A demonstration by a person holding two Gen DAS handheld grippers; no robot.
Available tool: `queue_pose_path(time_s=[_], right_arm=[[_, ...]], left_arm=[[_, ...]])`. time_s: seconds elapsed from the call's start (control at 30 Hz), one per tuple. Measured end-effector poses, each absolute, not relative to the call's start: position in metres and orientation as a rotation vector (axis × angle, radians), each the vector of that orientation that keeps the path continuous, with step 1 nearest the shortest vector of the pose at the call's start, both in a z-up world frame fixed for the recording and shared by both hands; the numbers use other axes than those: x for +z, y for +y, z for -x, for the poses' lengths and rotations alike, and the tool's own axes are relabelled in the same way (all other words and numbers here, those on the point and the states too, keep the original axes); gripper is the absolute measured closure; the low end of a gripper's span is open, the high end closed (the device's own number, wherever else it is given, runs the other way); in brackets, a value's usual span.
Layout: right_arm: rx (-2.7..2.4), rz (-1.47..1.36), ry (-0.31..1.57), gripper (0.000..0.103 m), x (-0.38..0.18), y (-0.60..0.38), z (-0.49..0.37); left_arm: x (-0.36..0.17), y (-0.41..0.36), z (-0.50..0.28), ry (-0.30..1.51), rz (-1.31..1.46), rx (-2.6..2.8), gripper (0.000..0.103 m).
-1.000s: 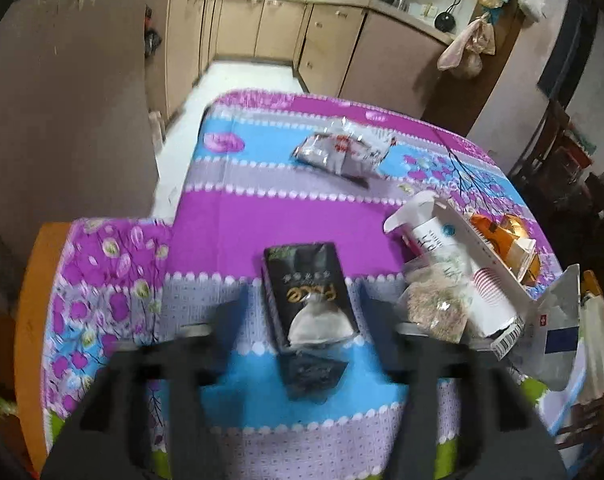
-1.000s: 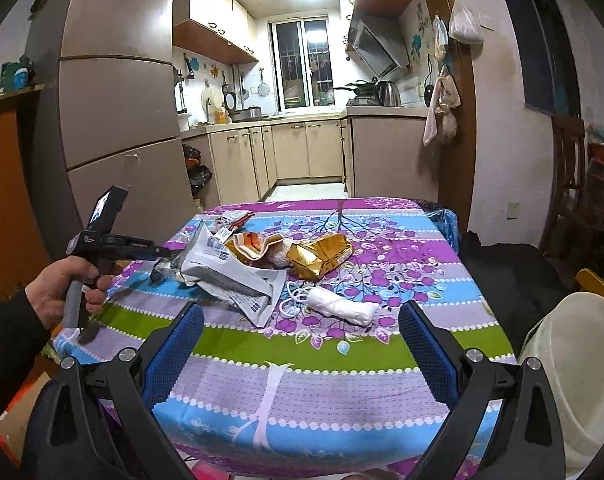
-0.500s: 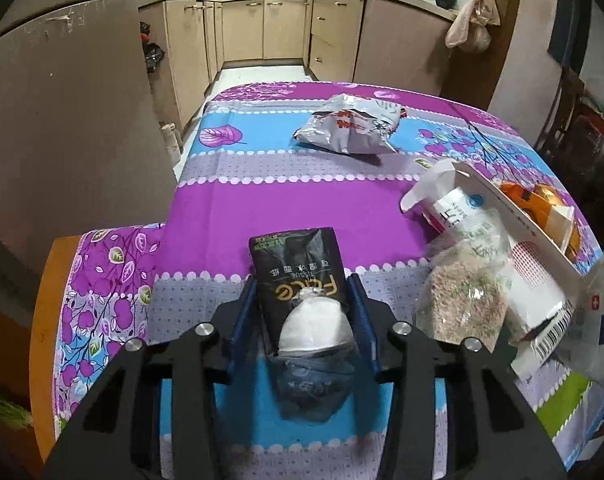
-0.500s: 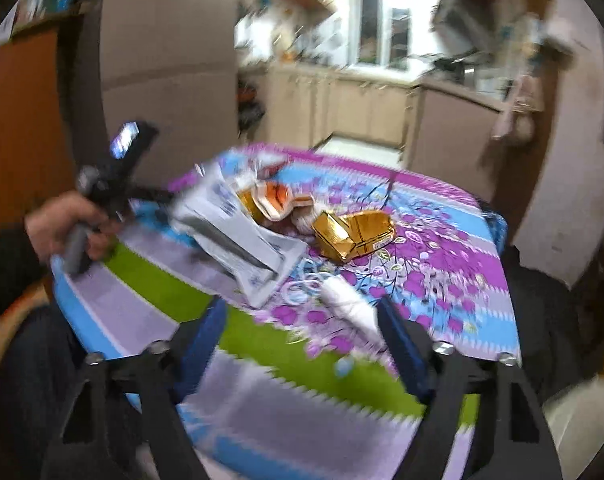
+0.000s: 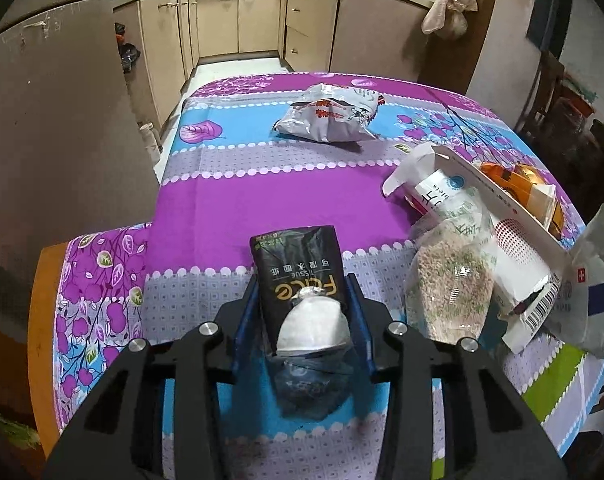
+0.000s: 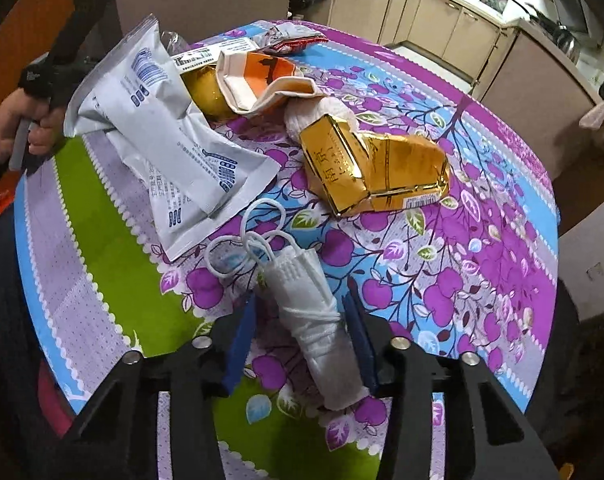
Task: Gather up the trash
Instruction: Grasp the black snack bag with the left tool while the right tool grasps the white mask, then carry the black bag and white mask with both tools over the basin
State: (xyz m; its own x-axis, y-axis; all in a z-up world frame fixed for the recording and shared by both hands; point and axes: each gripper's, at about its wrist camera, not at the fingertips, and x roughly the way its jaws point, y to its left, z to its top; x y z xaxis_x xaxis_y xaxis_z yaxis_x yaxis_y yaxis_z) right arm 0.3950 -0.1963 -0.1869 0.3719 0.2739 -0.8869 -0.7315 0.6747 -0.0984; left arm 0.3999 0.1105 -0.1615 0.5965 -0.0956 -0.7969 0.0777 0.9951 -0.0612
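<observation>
My left gripper [image 5: 304, 292] is shut on a black tissue pack [image 5: 298, 268] with white tissue sticking out, lying on the flowered tablecloth [image 5: 230, 208]. My right gripper [image 6: 302, 308] has its blue pads on both sides of a rolled white face mask [image 6: 314, 304] with ear loops; the pads are close to it, but contact is unclear. More trash lies on the table: a gold wrapper [image 6: 374, 168], a white pouch [image 6: 170, 132], an orange wrapper [image 6: 262, 76], a clear grain bag [image 5: 450, 280], a white carton [image 5: 470, 216] and a silver snack bag [image 5: 330, 114].
The table's left edge has bare wood [image 5: 42, 320]. A large brown cabinet [image 5: 54, 120] stands close at the left. Kitchen cupboards [image 5: 262, 20] line the back. A dark chair [image 5: 550, 80] stands at the right. The person's left hand [image 6: 18, 120] shows in the right wrist view.
My left gripper has closed on the tissue pack. My right gripper has swung down over the table, and its fingers have narrowed around the rolled mask.
</observation>
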Motion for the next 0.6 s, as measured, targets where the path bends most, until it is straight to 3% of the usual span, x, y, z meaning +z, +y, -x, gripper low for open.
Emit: queue_pose_path(time_s=[0.07, 0.33, 0.6], right_arm=[[0.667, 0.538, 0.974, 0.071, -0.187, -0.195, -0.389], [0.457, 0.330, 0.797, 0.073, -0.170, -0.215, -0.355], [0.252, 0.083, 0.554, 0.073, -0.112, -0.222, -0.287]], left_arm=[[-0.162, 0.111, -0.398, 0.919, 0.025, -0.095, 0.064], [-0.158, 0.114, -0.380, 0.865, 0.064, -0.022, 0.072], [-0.099, 0.086, -0.311, 0.650, 0.017, 0.033, 0.071]])
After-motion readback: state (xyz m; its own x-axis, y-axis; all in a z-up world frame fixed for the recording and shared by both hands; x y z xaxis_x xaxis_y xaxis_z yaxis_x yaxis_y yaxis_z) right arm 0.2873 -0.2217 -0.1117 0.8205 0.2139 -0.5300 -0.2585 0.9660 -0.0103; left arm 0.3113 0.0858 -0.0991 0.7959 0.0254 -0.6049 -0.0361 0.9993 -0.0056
